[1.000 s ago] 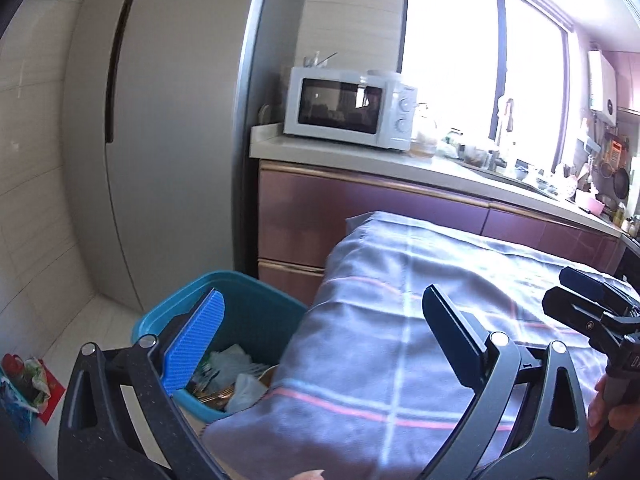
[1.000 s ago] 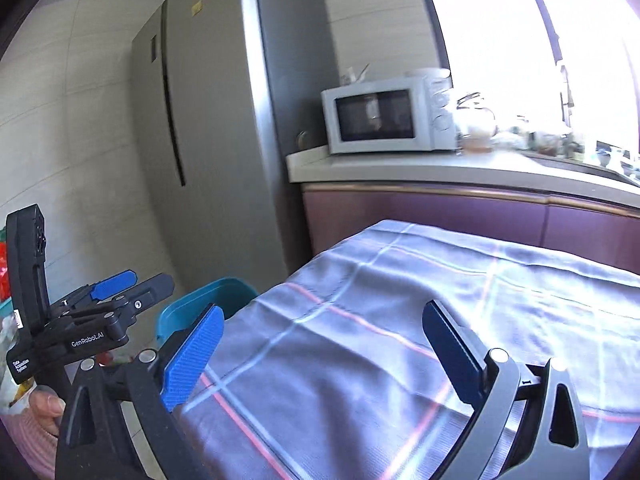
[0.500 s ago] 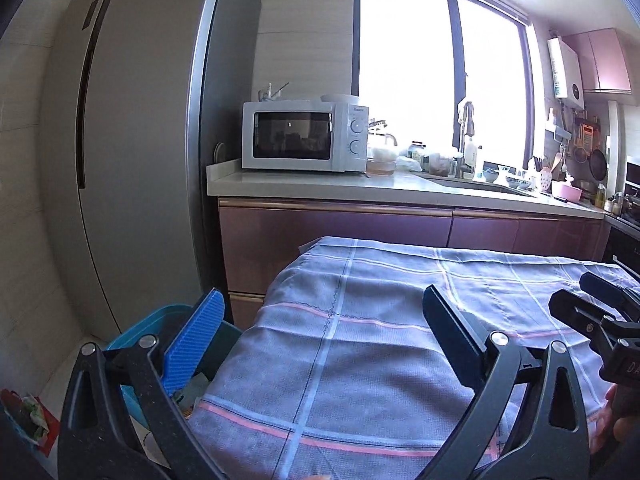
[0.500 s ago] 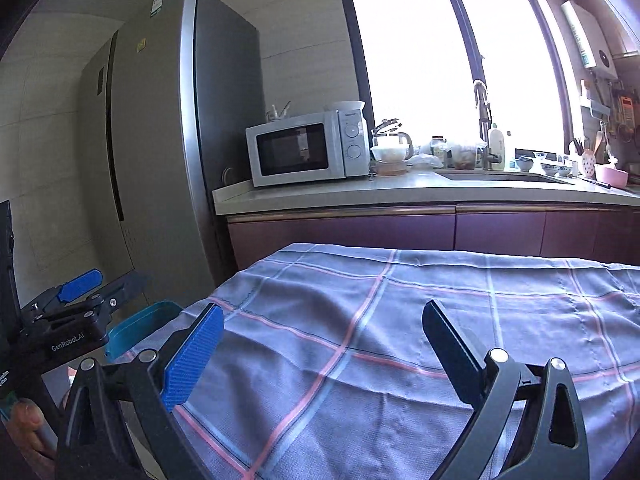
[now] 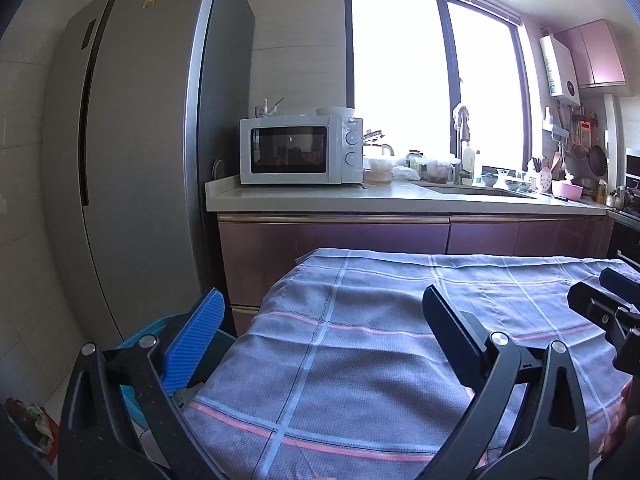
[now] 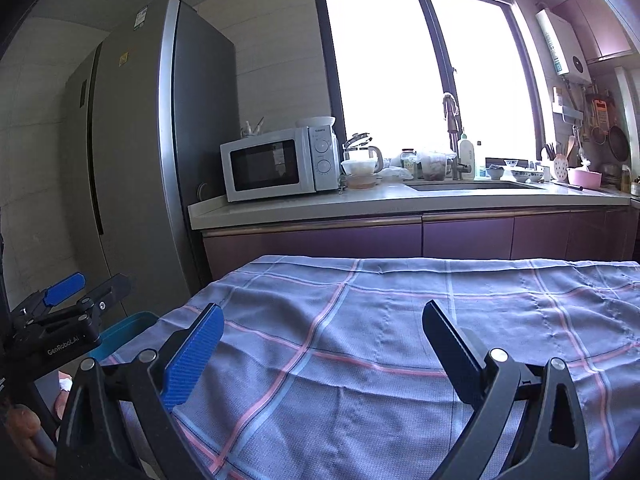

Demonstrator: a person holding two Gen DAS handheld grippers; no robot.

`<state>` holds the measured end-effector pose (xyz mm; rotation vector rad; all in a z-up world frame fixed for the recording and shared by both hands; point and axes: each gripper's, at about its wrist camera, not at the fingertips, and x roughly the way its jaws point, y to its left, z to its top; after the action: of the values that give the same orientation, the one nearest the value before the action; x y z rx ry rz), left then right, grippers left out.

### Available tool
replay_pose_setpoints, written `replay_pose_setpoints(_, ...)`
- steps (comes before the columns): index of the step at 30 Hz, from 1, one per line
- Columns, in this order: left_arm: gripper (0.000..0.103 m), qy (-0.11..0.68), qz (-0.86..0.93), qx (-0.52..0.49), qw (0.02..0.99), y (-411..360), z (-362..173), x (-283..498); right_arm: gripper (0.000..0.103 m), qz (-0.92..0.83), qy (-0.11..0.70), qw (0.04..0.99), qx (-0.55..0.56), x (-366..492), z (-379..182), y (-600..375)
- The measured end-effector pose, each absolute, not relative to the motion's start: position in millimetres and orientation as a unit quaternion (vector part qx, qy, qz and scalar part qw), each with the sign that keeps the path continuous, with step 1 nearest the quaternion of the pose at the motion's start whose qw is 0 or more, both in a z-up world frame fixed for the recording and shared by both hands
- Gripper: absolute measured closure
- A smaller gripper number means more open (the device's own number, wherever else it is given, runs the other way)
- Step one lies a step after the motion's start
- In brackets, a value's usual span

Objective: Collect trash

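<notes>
I hold both the left gripper (image 5: 320, 326) and the right gripper (image 6: 320, 330) wide open and empty above the plaid tablecloth (image 6: 400, 332). The blue trash bin (image 5: 154, 334) sits on the floor beside the table's left end, near the fridge (image 5: 132, 160). A microwave (image 5: 300, 150) stands on the counter (image 5: 400, 200) beyond.

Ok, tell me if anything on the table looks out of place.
Nothing stands out. The checked cloth lies flat with nothing on it, both grippers are open above it, and the blue bin sits at its left end.
</notes>
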<state>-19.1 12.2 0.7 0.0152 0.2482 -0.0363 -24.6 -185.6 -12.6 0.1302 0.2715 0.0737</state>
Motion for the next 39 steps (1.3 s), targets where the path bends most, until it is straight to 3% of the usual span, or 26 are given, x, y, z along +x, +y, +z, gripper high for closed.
replay_pose_setpoints(39,0.005,0.107,-0.013,0.014,0.994,8.6,0.0,-23.9,0.007,0.022,0.130,0.989,0.063,-30.9,-8.9,-190.0)
